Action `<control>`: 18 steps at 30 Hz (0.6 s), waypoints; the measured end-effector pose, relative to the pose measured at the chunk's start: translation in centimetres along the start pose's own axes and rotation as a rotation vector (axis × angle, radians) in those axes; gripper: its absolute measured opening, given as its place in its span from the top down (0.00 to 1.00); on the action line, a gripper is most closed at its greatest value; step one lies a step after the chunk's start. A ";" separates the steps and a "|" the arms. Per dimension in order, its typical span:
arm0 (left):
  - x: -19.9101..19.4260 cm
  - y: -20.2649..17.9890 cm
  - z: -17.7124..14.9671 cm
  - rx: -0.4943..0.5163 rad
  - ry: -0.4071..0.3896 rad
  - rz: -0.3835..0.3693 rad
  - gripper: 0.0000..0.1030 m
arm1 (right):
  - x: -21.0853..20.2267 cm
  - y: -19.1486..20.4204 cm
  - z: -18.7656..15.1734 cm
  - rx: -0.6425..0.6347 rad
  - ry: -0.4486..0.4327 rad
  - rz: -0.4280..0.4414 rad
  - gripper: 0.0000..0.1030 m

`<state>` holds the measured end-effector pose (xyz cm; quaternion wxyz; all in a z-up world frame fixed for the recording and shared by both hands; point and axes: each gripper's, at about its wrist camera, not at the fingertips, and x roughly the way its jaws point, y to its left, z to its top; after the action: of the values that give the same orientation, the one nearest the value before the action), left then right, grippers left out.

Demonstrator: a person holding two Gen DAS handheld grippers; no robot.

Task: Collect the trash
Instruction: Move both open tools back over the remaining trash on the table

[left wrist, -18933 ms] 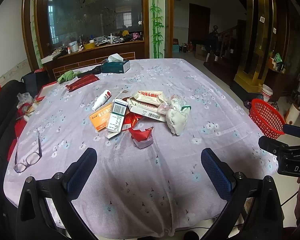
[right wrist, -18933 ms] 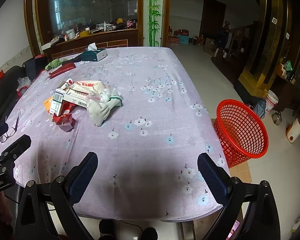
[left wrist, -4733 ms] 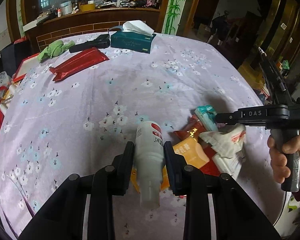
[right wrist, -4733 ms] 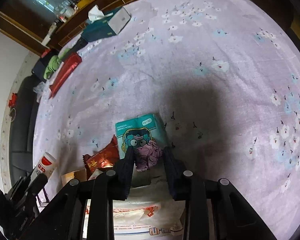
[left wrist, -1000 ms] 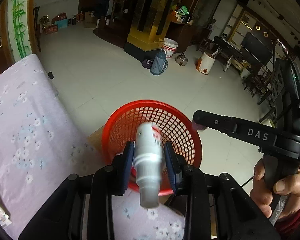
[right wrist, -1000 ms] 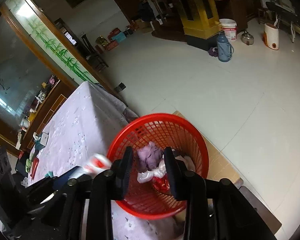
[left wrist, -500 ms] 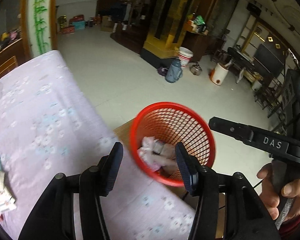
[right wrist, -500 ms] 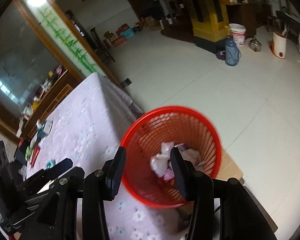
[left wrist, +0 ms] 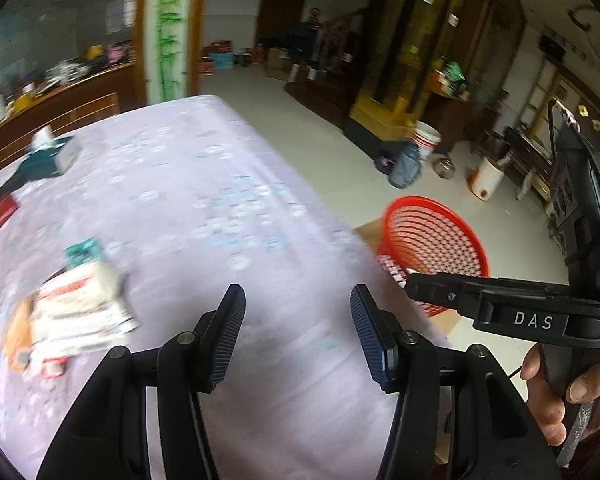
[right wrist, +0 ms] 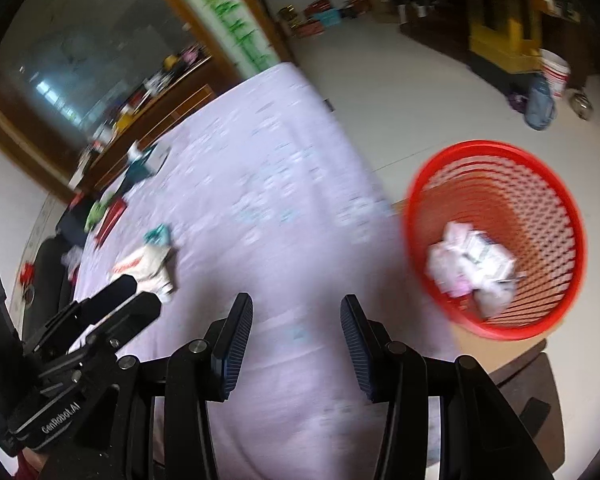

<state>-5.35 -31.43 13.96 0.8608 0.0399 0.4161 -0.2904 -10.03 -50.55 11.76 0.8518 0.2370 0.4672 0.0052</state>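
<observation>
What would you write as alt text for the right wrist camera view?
The open, empty right gripper hangs over a lilac flowered tablecloth, with a red plastic mesh basket on the floor to the right, holding crumpled white and pink trash. More wrappers lie further back on the cloth; the image is motion-blurred.

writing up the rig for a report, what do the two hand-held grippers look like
Both are black, jointed frames with silver pivot bolts. The left hand-held gripper and right hand-held gripper each carry two fingers with ribbed dark-blue pads. White lettering marks the bodies: "DAS" on the right one, "GenRobot.AI" on the left. A thin dark cable trails by the right handle.
</observation>
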 end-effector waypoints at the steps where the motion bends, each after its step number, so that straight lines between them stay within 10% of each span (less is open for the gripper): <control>1: -0.9 1.4 -0.5 -0.017 -0.007 0.014 0.48 | 0.4 1.1 -0.3 -0.017 0.011 0.007 0.52; 18: -6.0 28.3 -5.4 -0.248 0.025 0.251 0.29 | 1.8 9.5 -3.6 -0.102 0.045 -0.032 0.50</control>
<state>3.10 -3.50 10.04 0.8832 -0.0115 0.4514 -0.1266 -9.89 -40.27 12.53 0.8519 0.1858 0.4891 0.0209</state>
